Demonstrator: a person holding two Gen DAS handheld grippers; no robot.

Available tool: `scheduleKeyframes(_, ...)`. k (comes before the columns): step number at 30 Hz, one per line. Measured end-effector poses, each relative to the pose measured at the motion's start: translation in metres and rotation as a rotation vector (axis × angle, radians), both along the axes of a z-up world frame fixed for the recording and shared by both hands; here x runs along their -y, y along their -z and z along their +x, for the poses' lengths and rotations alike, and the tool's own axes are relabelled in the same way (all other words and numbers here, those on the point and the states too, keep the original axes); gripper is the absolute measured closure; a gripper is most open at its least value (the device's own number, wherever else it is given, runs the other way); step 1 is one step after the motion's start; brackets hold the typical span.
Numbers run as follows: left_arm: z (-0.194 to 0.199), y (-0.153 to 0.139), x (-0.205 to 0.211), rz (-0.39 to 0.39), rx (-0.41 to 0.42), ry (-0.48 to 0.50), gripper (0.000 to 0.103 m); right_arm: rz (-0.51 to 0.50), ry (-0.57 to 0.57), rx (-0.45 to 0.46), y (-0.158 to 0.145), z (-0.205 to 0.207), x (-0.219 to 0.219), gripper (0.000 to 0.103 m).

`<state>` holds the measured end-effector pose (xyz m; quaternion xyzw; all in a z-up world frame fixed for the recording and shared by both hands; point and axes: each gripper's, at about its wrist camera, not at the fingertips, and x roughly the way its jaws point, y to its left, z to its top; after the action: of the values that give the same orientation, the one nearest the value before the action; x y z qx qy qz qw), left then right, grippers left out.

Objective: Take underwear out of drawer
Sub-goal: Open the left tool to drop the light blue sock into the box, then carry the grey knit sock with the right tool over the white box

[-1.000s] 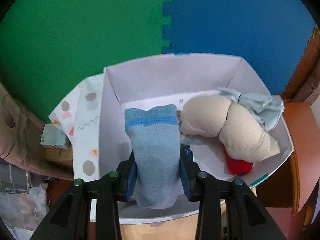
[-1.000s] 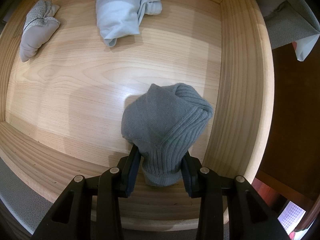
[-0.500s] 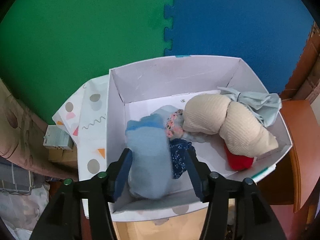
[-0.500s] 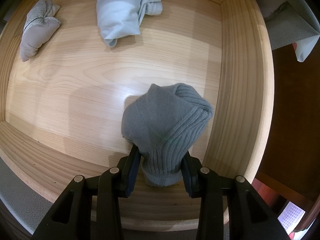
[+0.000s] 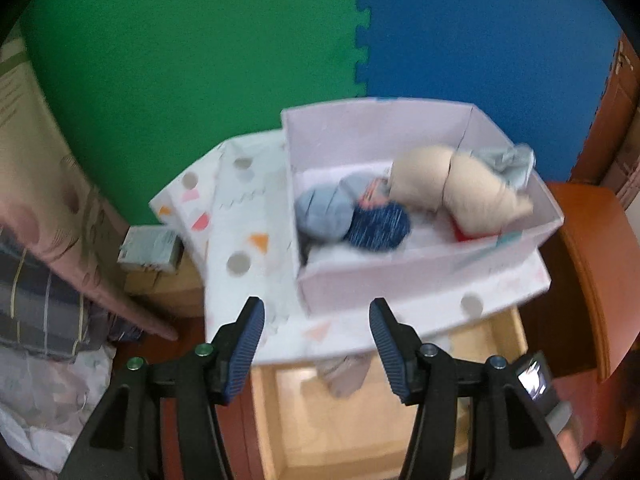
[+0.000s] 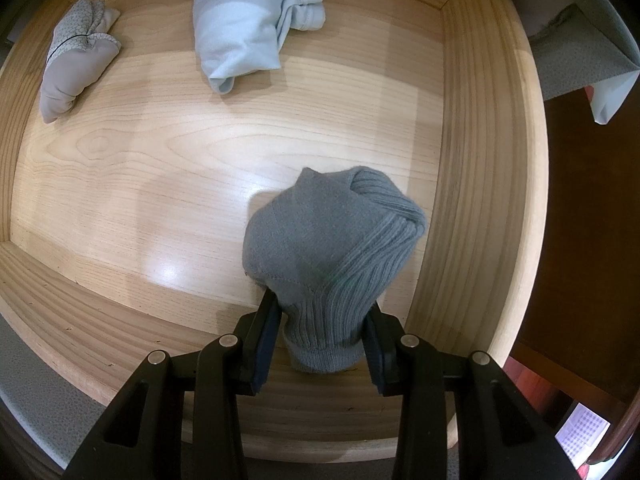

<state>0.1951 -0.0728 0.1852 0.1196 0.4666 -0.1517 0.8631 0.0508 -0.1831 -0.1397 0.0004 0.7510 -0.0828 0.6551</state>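
Green foam mat joins blue foam mat; a small carton sits nearby.

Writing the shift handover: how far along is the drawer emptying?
Partly done. The white box already holds several rolled garments, among them a light blue roll. The left gripper is open and empty. The right gripper is shut on a grey ribbed bundle in the wooden drawer. Left there: a pale blue piece and a taupe roll.
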Motion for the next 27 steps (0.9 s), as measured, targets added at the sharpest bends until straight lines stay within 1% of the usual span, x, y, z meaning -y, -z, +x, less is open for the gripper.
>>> scheduleKeyframes(4,-0.032,0.026,-0.020,0.034,-0.007,-0.011,0.047,0.000,0.000,-0.001,0.000,0.000,0.000,0.068)
scheduleKeyframes(6,-0.043,0.039,-0.029,0.031,-0.014,-0.026,0.047,-0.001,0.000,-0.001,0.000,0.000,0.000,0.068)
scheduleKeyframes(12,-0.070,0.092,-0.047,0.047,-0.069,-0.064,0.047,-0.001,0.000,-0.002,0.000,-0.002,0.001,0.068)
scheduleKeyframes(14,-0.076,0.108,-0.052,0.062,-0.075,-0.081,0.047,0.000,-0.001,-0.002,-0.001,-0.002,0.002,0.068)
scheduleKeyframes(20,-0.084,0.147,-0.060,0.060,-0.111,-0.112,0.047,0.000,-0.001,-0.004,0.000,-0.001,0.003,0.068)
scheduleKeyframes(27,-0.085,0.174,-0.061,0.076,-0.118,-0.089,0.047,0.000,-0.002,-0.001,0.000,0.000,0.003,0.068)
